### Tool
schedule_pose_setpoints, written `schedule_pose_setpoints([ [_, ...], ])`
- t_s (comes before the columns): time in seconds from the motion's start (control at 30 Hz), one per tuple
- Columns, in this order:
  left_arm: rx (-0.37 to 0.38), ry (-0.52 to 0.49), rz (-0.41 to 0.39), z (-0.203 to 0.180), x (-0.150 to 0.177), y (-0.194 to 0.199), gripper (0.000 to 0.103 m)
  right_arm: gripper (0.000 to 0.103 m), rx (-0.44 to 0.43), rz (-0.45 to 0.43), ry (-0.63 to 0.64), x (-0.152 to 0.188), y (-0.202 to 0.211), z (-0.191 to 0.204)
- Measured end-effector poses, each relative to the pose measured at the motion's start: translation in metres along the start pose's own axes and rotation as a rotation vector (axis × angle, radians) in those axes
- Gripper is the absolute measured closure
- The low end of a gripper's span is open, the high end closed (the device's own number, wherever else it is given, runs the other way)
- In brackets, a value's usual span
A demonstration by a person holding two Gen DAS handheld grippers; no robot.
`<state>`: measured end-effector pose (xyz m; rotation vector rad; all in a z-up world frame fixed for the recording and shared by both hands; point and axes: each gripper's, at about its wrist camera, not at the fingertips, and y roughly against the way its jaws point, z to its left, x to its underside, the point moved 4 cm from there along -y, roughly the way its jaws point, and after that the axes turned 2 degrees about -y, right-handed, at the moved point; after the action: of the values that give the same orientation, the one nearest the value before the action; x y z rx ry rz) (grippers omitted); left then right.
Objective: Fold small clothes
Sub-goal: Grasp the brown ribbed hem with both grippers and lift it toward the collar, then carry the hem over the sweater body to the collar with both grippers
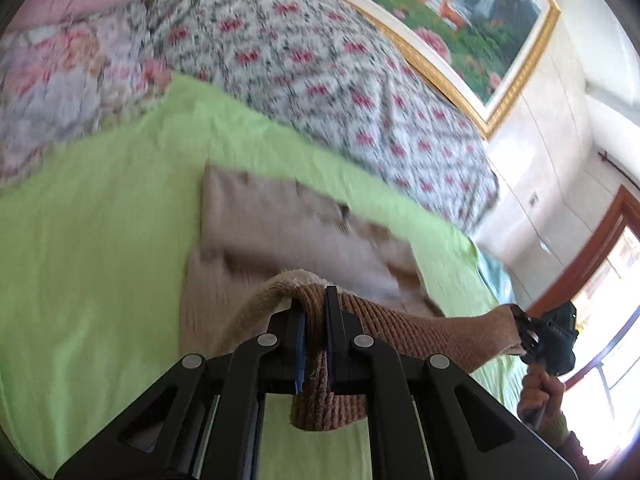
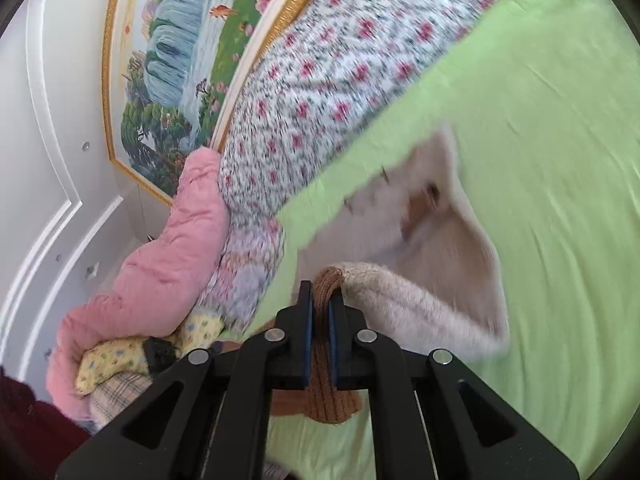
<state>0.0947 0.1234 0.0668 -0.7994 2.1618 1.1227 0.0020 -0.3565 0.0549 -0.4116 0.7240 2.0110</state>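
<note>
The left claw (image 1: pixel 316 308) sits right at the camera, and its two black jaws are pinched tight on the ribbed edge of a tan knit top (image 1: pixel 280 236). A thick bunch of the knit sticks out below the pads. The right claw (image 2: pixel 320 304) is closed the same way on another bit of that ribbed edge. In the left view you can see the right claw off to the side, with the edge stretched like a band between the two claws. A hand (image 1: pixel 544 392) holds its handle.

The top lies on a green sheet (image 1: pixel 100 240) on a bed. Most of it rests flat on the sheet, but the near edge is lifted up in the air by both claws. The far part looks blurry, so I cannot tell just how it lies. Behind it is a flowered quilt (image 1: pixel 320 72) and a pink quilt (image 2: pixel 168 248). A big painting (image 2: pixel 180 60) hangs on the wall.

I think this is the fold step. The near edge is picked up and ready to go over the rest. Next, both claws need to carry the edge across together, at the same height, so it stays straight. Then they should lay it down even with the far side and let go. If one claw pulls ahead, the fold may come out crooked.
</note>
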Motion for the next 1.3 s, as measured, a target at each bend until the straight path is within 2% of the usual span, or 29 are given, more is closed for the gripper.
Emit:
schedule_pose_setpoints([
  [0.17, -0.047, 0.007, -0.014, 0.013, -0.050, -0.059, 0.097, 0.096, 0.055, -0.009, 0.018, -0.058, -0.057, -0.007],
  [0.37, -0.090, -0.001, 0.000, 0.029, -0.088, -0.122, 0.097, 0.096, 0.163, 0.000, 0.032, -0.108, -0.124, -0.026],
  [0.6, -0.168, 0.038, 0.073, 0.073, -0.110, -0.204, 0.097, 0.096, 0.285, 0.031, 0.004, -0.130, -0.185, -0.076],
  [0.87, -0.218, 0.040, 0.141, 0.100, -0.111, -0.266, 0.096, 0.096, 0.400, 0.077, -0.008, -0.136, -0.233, -0.123],
  [1.07, -0.208, 0.033, 0.181, 0.103, -0.099, -0.265, 0.091, 0.091, 0.426, 0.118, -0.035, -0.130, -0.240, -0.136],
  [1.1, -0.212, 0.025, 0.185, 0.100, -0.097, -0.258, 0.087, 0.089, 0.425, 0.116, -0.037, -0.130, -0.235, -0.134],
  [1.13, -0.214, 0.015, 0.185, 0.096, -0.094, -0.250, 0.080, 0.081, 0.427, 0.109, -0.030, -0.130, -0.228, -0.128],
  [1.17, -0.217, -0.005, 0.186, 0.090, -0.091, -0.240, 0.077, 0.076, 0.427, 0.099, -0.015, -0.130, -0.220, -0.122],
  [1.2, -0.215, -0.029, 0.185, 0.082, -0.085, -0.228, 0.075, 0.066, 0.426, 0.083, 0.007, -0.128, -0.210, -0.115],
  [1.23, -0.193, -0.051, 0.183, 0.071, -0.077, -0.214, 0.075, 0.060, 0.422, 0.064, 0.045, -0.125, -0.195, -0.103],
  [1.3, -0.148, -0.070, 0.207, 0.053, -0.060, -0.201, 0.075, 0.059, 0.406, 0.058, 0.091, -0.116, -0.180, -0.087],
])
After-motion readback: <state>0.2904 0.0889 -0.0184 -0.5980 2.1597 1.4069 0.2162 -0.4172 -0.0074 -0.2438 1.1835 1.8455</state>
